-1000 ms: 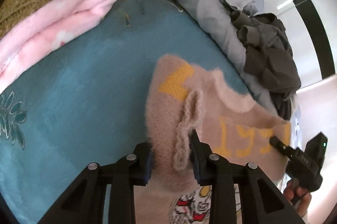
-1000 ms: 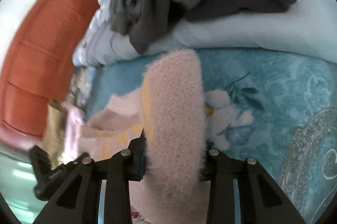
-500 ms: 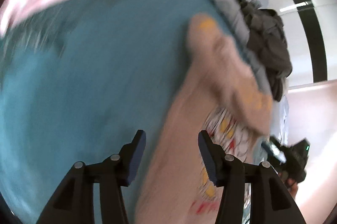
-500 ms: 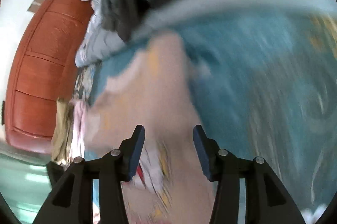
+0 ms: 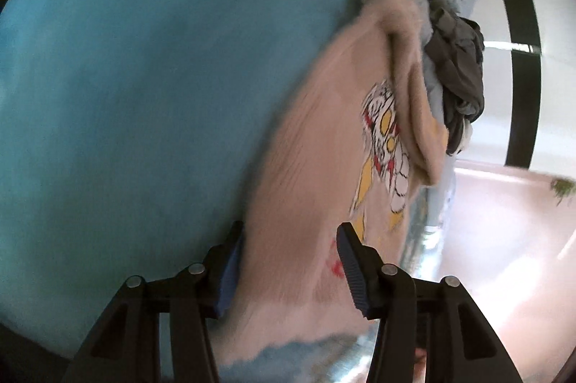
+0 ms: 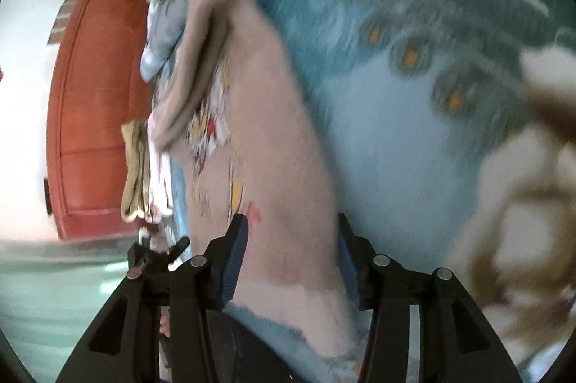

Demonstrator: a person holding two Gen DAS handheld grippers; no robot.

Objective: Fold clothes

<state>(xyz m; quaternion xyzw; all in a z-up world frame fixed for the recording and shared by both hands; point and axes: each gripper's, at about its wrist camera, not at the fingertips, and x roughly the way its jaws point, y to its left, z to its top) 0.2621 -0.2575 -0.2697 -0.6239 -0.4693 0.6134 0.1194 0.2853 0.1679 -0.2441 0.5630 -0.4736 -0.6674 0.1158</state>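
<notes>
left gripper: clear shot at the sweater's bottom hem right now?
Probably yes. The left gripper is open, with the pink sweater lying flat between its fingers and the hem right below them; nothing covers it.

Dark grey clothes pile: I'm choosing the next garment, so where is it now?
In the left wrist view the dark grey clothes pile sits upper right, at the bed's far edge, just beyond the pink sweater.

The left gripper (image 5: pixel 289 251) points forward with its two black fingers spread wide apart, blue ribbed pads (image 5: pixel 352 269) facing inward. Nothing is pinched between them. The right gripper (image 6: pixel 291 248) holds the same pose: fingers parted, blue pads (image 6: pixel 235 257) facing each other across an open gap, gripping nothing. In the right wrist view, the left gripper's black body shows at lower left, blurred. Both views are smeared.
</notes>
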